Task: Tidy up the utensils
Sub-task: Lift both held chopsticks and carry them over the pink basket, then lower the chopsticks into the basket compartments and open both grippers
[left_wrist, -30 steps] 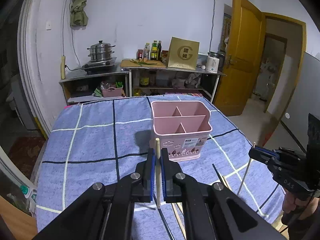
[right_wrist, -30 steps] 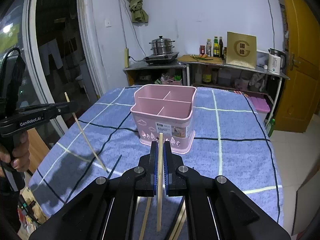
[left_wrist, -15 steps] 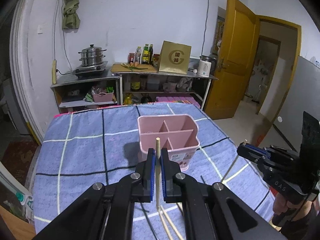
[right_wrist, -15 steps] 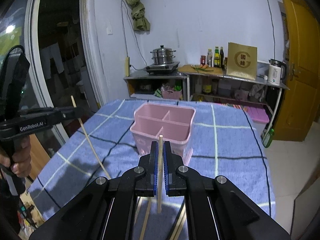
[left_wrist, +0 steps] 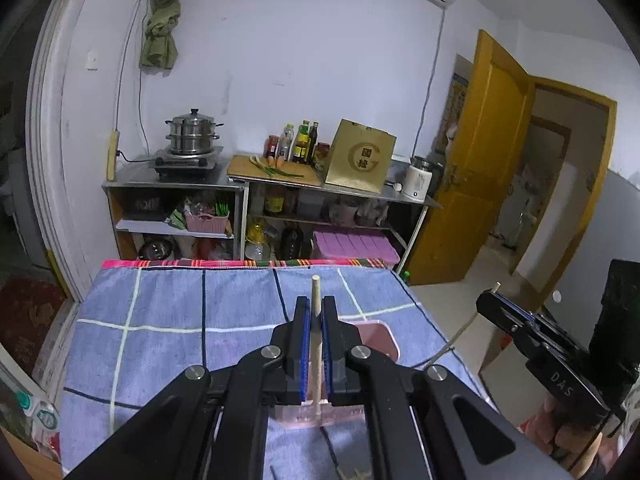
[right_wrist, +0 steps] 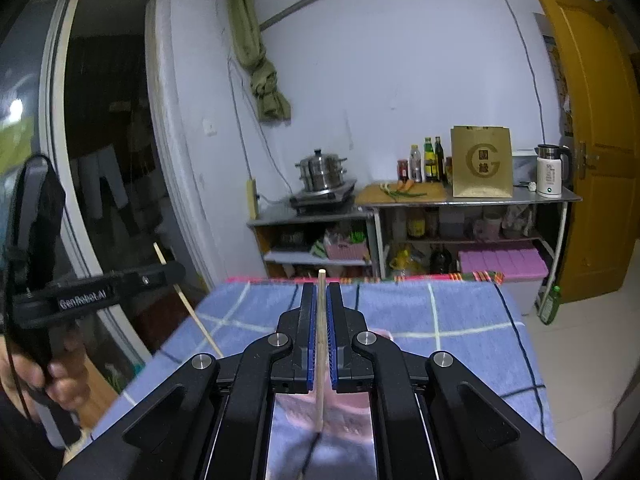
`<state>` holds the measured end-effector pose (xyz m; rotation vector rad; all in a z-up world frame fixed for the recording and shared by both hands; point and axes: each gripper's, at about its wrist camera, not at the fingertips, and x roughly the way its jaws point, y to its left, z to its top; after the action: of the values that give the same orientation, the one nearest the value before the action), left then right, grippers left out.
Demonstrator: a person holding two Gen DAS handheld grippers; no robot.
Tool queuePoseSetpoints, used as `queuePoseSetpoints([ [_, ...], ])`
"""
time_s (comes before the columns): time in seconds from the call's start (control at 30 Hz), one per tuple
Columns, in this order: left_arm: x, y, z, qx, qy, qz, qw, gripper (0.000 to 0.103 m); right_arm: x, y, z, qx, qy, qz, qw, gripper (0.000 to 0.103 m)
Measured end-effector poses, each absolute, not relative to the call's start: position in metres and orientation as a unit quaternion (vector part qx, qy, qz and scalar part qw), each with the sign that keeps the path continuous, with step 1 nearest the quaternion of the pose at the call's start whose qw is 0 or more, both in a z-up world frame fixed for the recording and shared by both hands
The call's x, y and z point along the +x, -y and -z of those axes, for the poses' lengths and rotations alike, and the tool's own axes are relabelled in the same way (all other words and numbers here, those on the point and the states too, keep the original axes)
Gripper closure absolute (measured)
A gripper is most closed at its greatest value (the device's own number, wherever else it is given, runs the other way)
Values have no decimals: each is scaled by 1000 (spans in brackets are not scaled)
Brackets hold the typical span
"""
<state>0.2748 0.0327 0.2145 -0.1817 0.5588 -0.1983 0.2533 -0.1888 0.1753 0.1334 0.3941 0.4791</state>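
Fingers [left_wrist: 305, 344] of the left gripper [left_wrist: 314, 344] are pinched on a pale wooden chopstick [left_wrist: 316, 336], which stands nearly upright between the blue pads, its top poking above the fingertips and its lower end hanging over the pink holder [left_wrist: 380, 338]. Fingers of the right gripper [right_wrist: 319, 336] pinch a second chopstick [right_wrist: 320, 356] the same way, its tip dangling above the pink holder, which shows only as a blurred pink patch beneath the black linkage.

From the left wrist, the holder sits on the tabletop [left_wrist: 160, 320], covered in a blue checked cloth, and is mostly hidden behind the gripper's own arms; only its right rim and part of its front wall show. More chopsticks [left_wrist: 344, 470] lie on the cloth at the bottom edge, under the gripper. The other gripper comes in from the right of that view with its stick slanting down towards the cloth.

From the right wrist, the left gripper appears at the left edge, held by a hand [right_wrist: 60, 380], its stick tilted over the tabletop's near corner.

Beyond the tabletop stands a metal shelf unit [left_wrist: 240, 184] against the wall, carrying a steamer pot [left_wrist: 193, 134] on a stove, a cutting board [left_wrist: 272, 166] with vegetables, bottles [left_wrist: 300, 142], a gold box [left_wrist: 360, 156] and a white kettle [left_wrist: 418, 178]. A yellow door [left_wrist: 468, 168] stands open at the right.
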Motion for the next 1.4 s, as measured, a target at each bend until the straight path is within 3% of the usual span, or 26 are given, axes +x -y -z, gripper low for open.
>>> queuePoseSetpoints([
  [0.3, 312, -36, -195, -101, -278, 94, 951, 98, 284, 169, -165, 83, -184, -242, 949, 98],
  [0.7, 342, -35, -135, -110, -319, 95, 936, 98, 313, 154, -107, 77, -247, -242, 935, 98],
  [0.97, 343, -33, -123, -105, -325, 98, 935, 97, 321, 147, -92, 75, -271, -249, 927, 98],
  [1.07, 339, -34, -125, -104, -321, 93, 937, 95, 320, 149, -92, 71, -274, -246, 927, 97],
  [1.2, 329, -37, -130, -105, -313, 87, 940, 83, 311, 154, -96, 72, -270, -250, 927, 90],
  [1.4, 289, -44, -144, -97, -285, 75, 951, 82, 280, 168, -111, 66, -249, -255, 932, 90],
])
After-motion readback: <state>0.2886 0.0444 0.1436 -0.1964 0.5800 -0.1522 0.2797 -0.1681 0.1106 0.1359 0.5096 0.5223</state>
